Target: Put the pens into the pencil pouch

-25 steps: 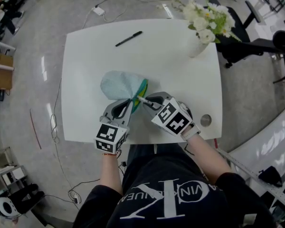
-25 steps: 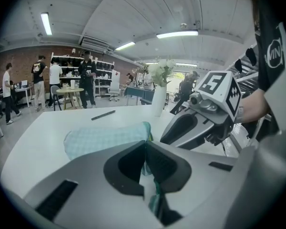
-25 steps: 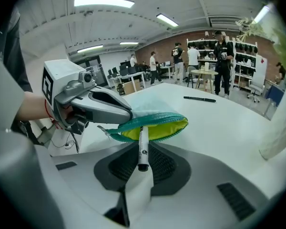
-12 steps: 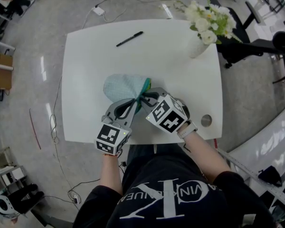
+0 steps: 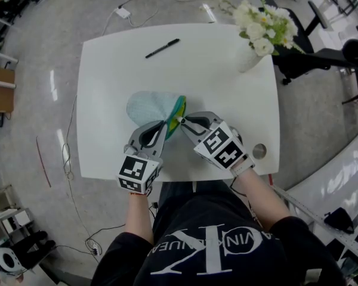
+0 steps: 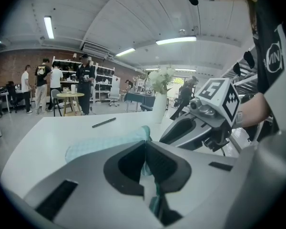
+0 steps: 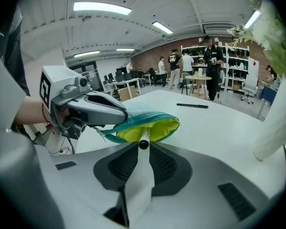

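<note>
On white bench [image 5: 227,94], near the front edge: teal pencil pouch [image 5: 148,107], lying flat, mouth turned toward the right gripper [image 5: 181,122]. Pinched at the near rim by the left gripper [image 5: 166,126], closed tight on the fabric. Clear in the left gripper view, with cloth squeezed between the meeting jaws. Not visible there: the pouch's inside.

Only in the right gripper view: yellow-green inside of the pouch gaping, and a white pen [image 7: 143,138] with a black end cap poking into that mouth, the cap sitting between the narrow jaws. Jaws just been opening. Pads seemingly still touching the cap, hard to be sure at this angle.

Only from the head view: the overall layout, with both grippers side by side over the pouch's near end. Black pen [image 5: 162,48] well apart at the far left of the bench, vase of white flowers [image 5: 250,55] at the far right corner. Only in the gripper views: people [image 6: 86,82] standing by shelves in the background.

Against half a second back: right gripper's marker cube shifted slightly toward the bench's front right, more yellow-green on show from above. Left gripper, pouch body and black pen in the same spots.
</note>
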The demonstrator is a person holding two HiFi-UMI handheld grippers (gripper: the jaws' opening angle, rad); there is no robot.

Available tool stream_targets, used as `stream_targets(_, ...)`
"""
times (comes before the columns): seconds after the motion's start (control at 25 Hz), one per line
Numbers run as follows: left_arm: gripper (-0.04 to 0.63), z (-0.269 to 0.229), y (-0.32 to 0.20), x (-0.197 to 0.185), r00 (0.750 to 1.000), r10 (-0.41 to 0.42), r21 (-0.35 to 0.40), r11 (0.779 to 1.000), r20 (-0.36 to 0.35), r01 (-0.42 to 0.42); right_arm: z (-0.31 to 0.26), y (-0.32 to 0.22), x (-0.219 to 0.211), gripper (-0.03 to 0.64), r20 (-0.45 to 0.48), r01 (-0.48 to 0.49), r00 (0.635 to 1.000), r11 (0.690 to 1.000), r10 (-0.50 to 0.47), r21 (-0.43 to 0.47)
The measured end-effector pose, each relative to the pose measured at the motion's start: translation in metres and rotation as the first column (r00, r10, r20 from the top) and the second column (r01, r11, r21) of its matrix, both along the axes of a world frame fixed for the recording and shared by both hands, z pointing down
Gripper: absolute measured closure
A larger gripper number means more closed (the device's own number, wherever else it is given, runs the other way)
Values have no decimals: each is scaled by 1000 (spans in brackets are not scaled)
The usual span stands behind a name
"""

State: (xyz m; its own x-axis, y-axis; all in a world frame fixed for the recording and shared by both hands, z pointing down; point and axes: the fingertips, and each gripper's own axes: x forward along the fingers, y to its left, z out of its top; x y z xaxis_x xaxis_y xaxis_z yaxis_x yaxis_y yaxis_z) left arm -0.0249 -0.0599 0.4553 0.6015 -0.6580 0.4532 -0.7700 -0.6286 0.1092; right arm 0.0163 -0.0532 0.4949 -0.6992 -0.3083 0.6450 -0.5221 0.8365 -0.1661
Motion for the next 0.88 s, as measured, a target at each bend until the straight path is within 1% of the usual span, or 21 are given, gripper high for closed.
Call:
stream_targets(0.12,588,-1,-1,0,1000,4,0,1000,-8,-4,1,-1,-2,552,7,-4,1000,1000,4,-4)
stream_targets(0.28,588,-3,1,1,999,27,-4,1000,-19,-27,-4,-5,-11,554,16,8,1000,1000,-8,6)
stream_targets(0.44,588,-6,4,2,998,68,16,998,-15,-68,-8,-7,-22,554,9,29,1000,999,-29,23)
stream_targets(0.6,588,-10,3,-8,998,48,27,999,-47,-47,-4,-8,-30,554,-3,38,999,999,-38,26)
stream_targets(0.76,588,-7,3,-25,999,26,19,1000,-36,-25,-2,-8,-41,551,11,23,1000,1000,-23,9)
stream_targets(0.88,588,-4,1,-38,1000,13,15,1000,-29,-13,-4,-8,-51,532,47,5,999,1000,-4,-11)
